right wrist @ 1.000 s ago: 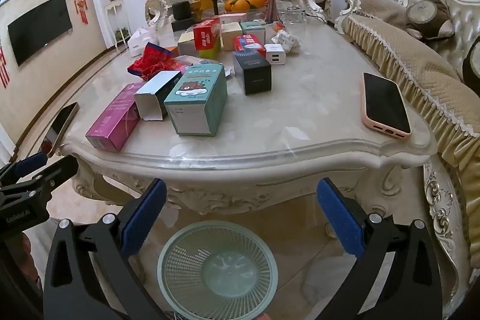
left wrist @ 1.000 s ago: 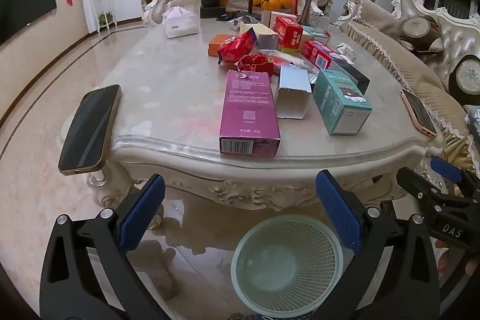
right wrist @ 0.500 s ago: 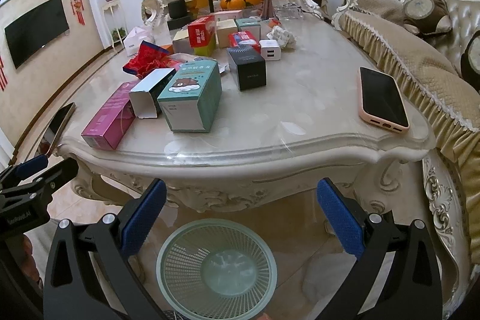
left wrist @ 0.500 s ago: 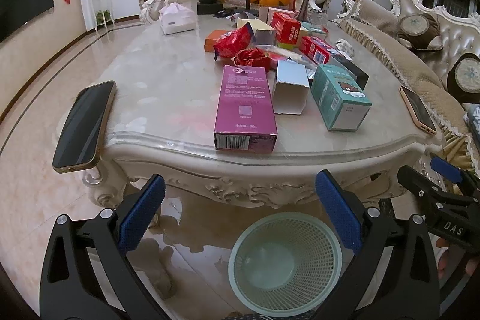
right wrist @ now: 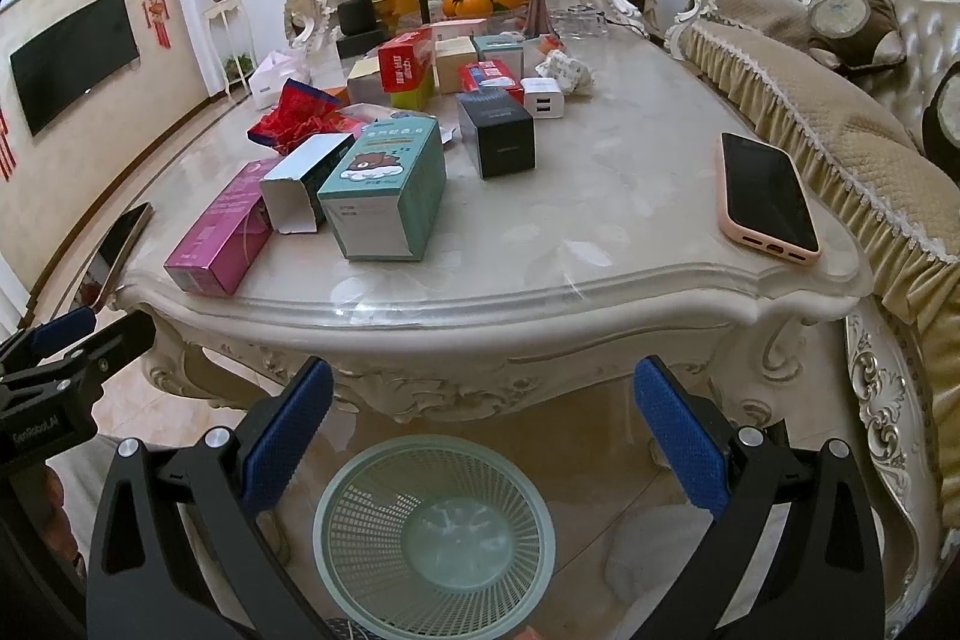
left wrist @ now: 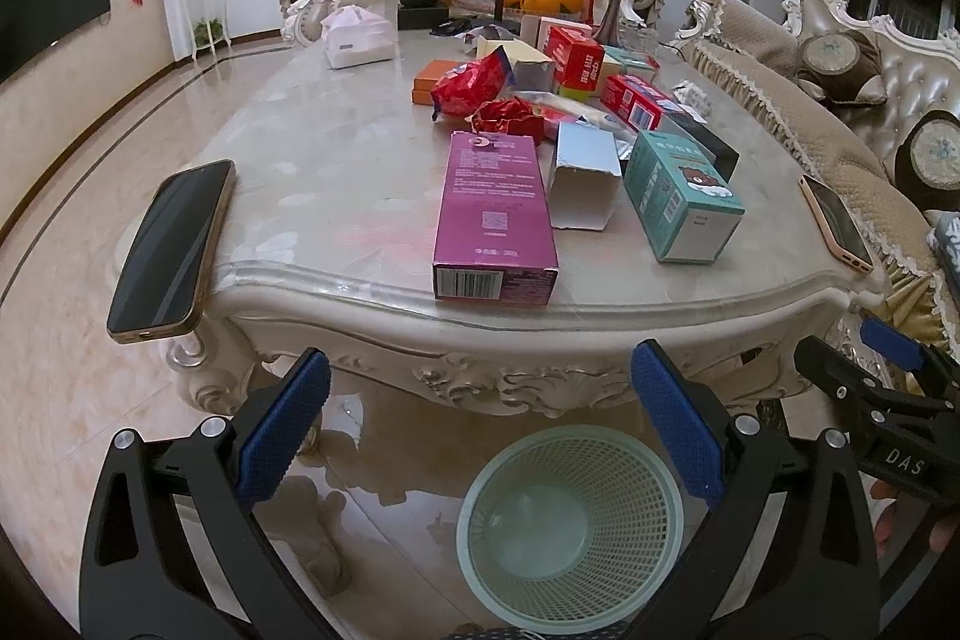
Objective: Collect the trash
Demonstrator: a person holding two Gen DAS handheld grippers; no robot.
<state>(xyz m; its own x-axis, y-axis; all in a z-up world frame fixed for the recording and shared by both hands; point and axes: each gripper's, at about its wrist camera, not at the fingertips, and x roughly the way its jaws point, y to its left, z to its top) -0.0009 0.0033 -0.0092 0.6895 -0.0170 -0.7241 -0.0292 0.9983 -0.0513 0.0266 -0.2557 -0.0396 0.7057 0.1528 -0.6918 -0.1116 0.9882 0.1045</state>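
- Tongs: left gripper (left wrist: pixel 480 424) and right gripper (right wrist: pixel 483 427) both spread wide, holding nothing.
- Basket (left wrist: pixel 570 520): pale green mesh, empty, on floor directly beneath both.
- Trash: magenta box (left wrist: pixel 495 214), teal box (right wrist: pixel 384 190), ahead on table (left wrist: pixel 336 172).

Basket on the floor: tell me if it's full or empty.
Empty. Both wrist views look down into the basket and show its bare bottom and mesh wall, with no trash inside. It stands upright in front of the table.
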